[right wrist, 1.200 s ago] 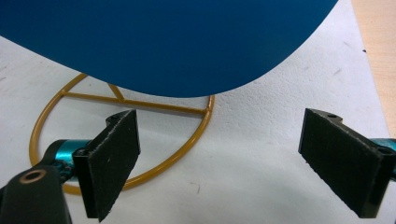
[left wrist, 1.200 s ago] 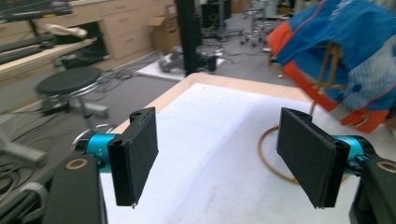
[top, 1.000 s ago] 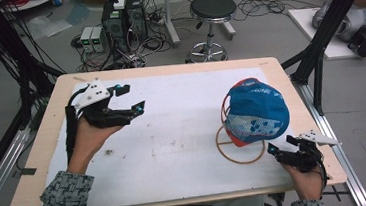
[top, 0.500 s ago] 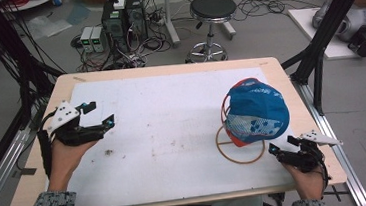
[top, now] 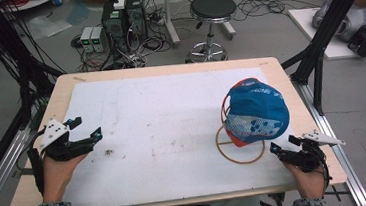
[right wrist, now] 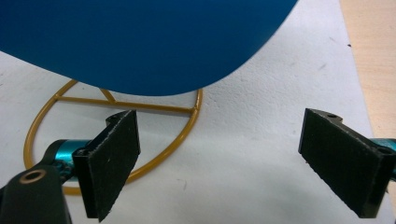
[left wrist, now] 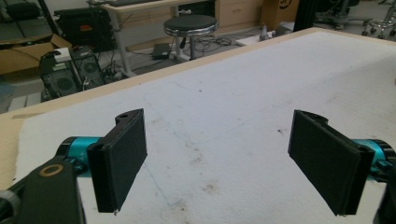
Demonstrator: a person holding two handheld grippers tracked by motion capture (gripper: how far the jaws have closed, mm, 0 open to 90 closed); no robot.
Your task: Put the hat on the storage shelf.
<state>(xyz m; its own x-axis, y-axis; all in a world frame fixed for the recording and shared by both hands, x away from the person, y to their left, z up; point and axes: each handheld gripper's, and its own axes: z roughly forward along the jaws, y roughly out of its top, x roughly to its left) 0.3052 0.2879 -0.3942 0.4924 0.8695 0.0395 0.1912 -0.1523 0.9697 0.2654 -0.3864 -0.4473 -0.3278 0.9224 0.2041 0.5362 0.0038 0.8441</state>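
While the right gripper (top: 286, 150) rests at the near right corner of the table (top: 168, 70), its jaws stand spread with nothing between them. In the right gripper view the two black pads (right wrist: 112, 161) frame bare white mat (right wrist: 261, 140), with the rim of the gold wire stand (right wrist: 116, 105) curving just past the left pad. Over them hangs the blue brim of the cap (right wrist: 140, 42), clear of both pads.

From above, the cap (top: 254, 109) shows whole: it sits on the stand (top: 240, 150), blue with a white patterned panel and a red edge, near the right side of the mat (top: 162, 115) and just beyond the right gripper.

The left gripper (top: 85, 129) lies low at the left edge of the mat, well apart from the cap. Its jaws have just been opening and now stand wide, with nothing between them. The left gripper view looks across the stained mat (left wrist: 224, 116) between its pads (left wrist: 123, 156) to the table's far wooden edge (left wrist: 187, 63). Beyond that it takes in a round stool (left wrist: 192, 24) and computer boxes (left wrist: 70, 74) on the floor, which the high view places behind the table, the stool (top: 213, 10) to the right of the boxes (top: 123, 15).
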